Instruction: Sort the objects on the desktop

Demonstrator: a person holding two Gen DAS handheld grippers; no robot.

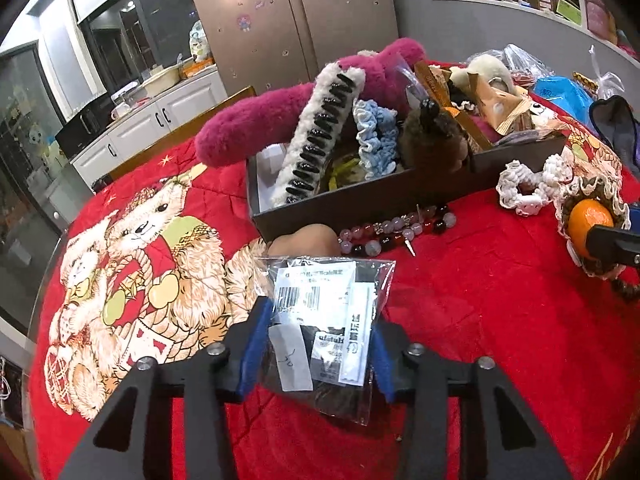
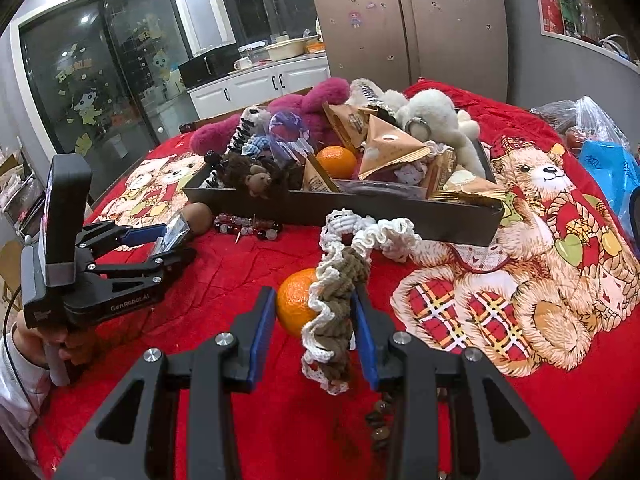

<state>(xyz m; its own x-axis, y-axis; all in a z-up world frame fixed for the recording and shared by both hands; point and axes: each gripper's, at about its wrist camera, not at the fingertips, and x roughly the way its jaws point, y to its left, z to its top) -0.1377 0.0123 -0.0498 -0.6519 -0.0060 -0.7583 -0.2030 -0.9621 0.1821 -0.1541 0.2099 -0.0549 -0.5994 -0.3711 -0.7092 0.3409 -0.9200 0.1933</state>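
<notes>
While your left gripper (image 1: 316,344) is pinching a clear plastic packet (image 1: 326,320) low in the centre of its frame, your right gripper (image 2: 316,328) is closing its blue pads on a brown and white crocheted scrunchie (image 2: 330,312), low centre in the right view. An orange (image 2: 295,302) is sitting against that scrunchie's left side. Just beyond, a white scrunchie (image 2: 376,236) is lying on the red teddy-bear cloth (image 2: 240,280), touching the front wall of the dark box (image 2: 400,216). A beaded bracelet (image 1: 400,230) is resting by the box in the left view's middle. Farther up, the box is overflowing with a pink plush toy (image 1: 256,120), a hair claw (image 1: 320,136) and snack packets (image 2: 392,150).
</notes>
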